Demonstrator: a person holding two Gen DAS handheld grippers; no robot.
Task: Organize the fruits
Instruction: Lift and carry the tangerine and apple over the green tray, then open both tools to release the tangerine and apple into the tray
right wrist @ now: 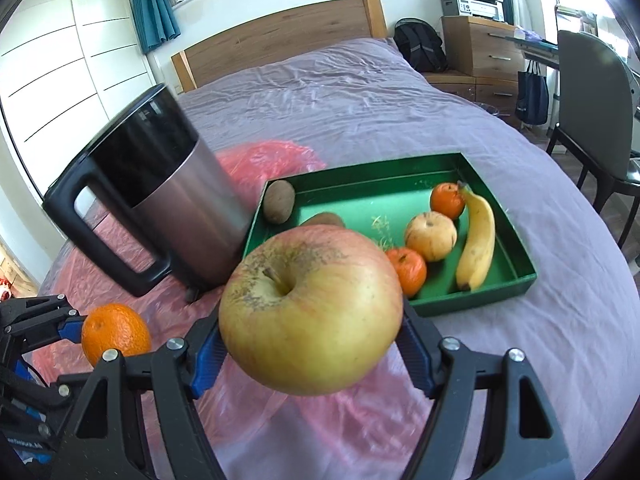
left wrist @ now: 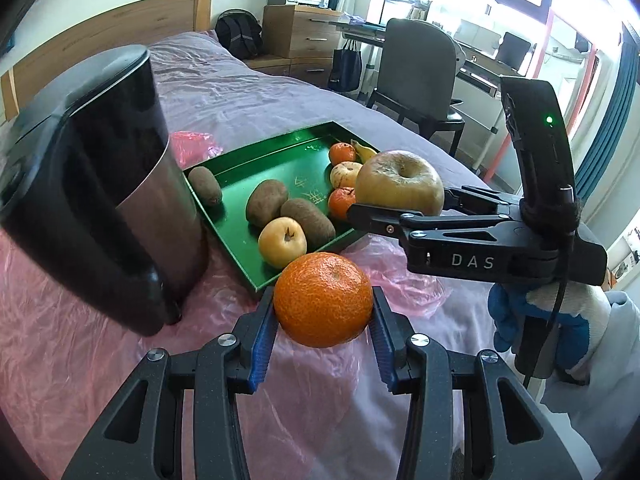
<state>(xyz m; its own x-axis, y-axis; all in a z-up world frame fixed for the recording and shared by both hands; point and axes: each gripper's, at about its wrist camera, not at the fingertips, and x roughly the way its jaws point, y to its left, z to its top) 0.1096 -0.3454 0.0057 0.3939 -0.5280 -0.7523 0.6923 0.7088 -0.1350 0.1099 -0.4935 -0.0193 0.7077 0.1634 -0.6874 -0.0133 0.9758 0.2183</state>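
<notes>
Carry step: left gripper (left wrist: 324, 312) clamps a mandarin (left wrist: 323, 299), right gripper (right wrist: 310, 340) clamps a big apple (right wrist: 310, 308), both just short of the green tray (right wrist: 496, 286); next, probably lower each onto bare tray floor and release.

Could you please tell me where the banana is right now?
The banana lies in the green tray on the bed, along its right-hand wall in the right wrist view, just right of a small apple and a mandarin.
</notes>
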